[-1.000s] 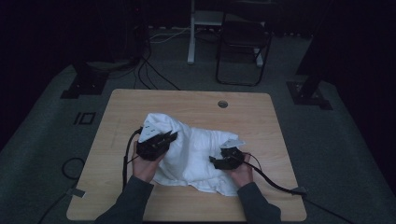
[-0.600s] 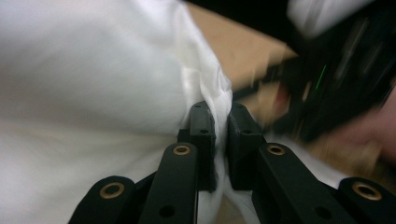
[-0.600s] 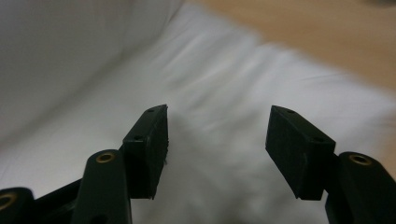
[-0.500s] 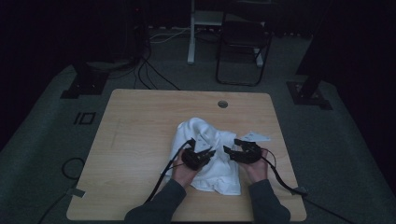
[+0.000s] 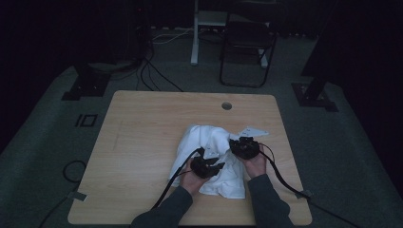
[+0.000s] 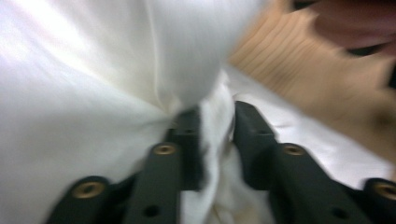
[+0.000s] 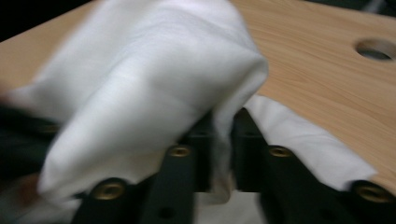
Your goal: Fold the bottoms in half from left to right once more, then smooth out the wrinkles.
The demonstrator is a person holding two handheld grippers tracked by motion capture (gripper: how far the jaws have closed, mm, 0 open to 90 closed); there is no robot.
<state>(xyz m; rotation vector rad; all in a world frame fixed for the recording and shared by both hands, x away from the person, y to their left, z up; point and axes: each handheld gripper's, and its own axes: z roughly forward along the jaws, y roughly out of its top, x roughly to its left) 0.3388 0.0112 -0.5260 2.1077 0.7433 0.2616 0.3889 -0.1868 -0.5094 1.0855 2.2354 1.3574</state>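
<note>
A white cloth [image 5: 209, 142] lies bunched on the right half of the wooden table [image 5: 142, 142]. My left gripper [image 5: 209, 166] rests on the cloth's near part, shut on a fold of the cloth [image 6: 212, 121] between its black jaws. My right gripper [image 5: 244, 146] sits at the cloth's right edge, shut on a raised fold of the cloth [image 7: 154, 79] that drapes over its jaws. In the left gripper view, the person's other hand [image 6: 359, 23] shows blurred at the upper right.
A round cable hole [image 5: 226, 105] sits near the table's far edge, also the hole [image 7: 376, 49] in the right gripper view. Cables [image 5: 285, 183] trail from both grippers over the near edge. A chair [image 5: 247, 42] and stands are on the floor beyond.
Both grippers have moved to the right, dragging the cloth with them. The cloth went from spread across the middle to bunched narrower on the right half.
</note>
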